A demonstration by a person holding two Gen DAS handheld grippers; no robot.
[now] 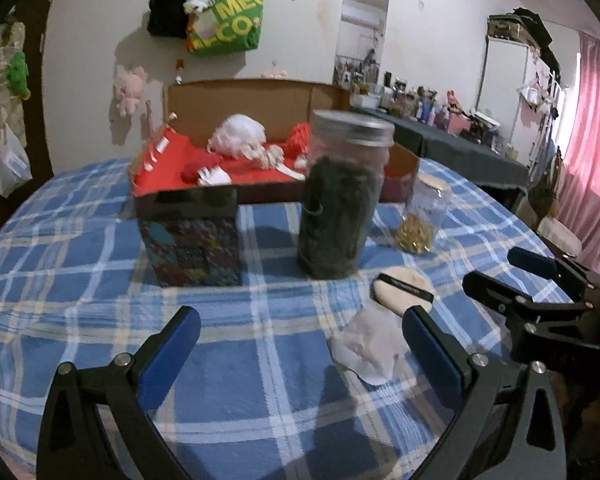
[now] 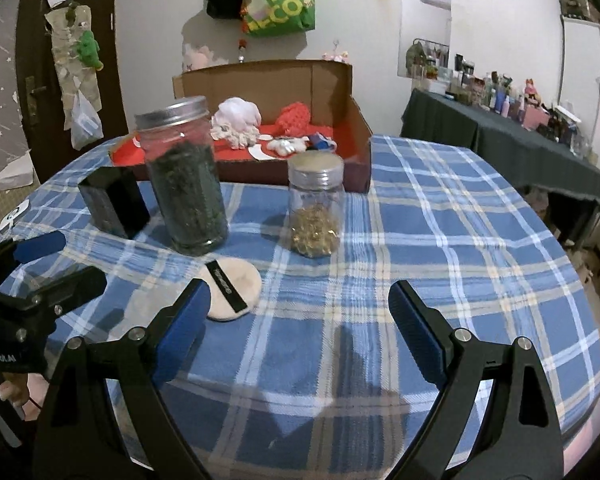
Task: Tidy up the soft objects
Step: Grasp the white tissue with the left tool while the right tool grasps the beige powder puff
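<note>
A round pink powder puff (image 1: 404, 289) (image 2: 233, 288) with a black strap lies on the blue plaid cloth. A pale crumpled soft piece (image 1: 366, 350) lies just in front of it in the left wrist view. A cardboard box (image 1: 260, 100) (image 2: 356, 120) with red lining at the back holds white and red soft items (image 1: 238, 136) (image 2: 236, 118). My left gripper (image 1: 300, 328) is open, low over the cloth, its right finger beside the puff. My right gripper (image 2: 300, 306) is open, its left finger next to the puff. Both are empty.
A tall jar of dark material (image 1: 340, 200) (image 2: 186, 180), a small jar of gold bits (image 1: 422, 216) (image 2: 316, 208) and a dark patterned box (image 1: 190, 240) (image 2: 114, 204) stand mid-table. The table's edge (image 2: 580, 280) drops off to the right. A cluttered side table (image 2: 500, 128) stands behind.
</note>
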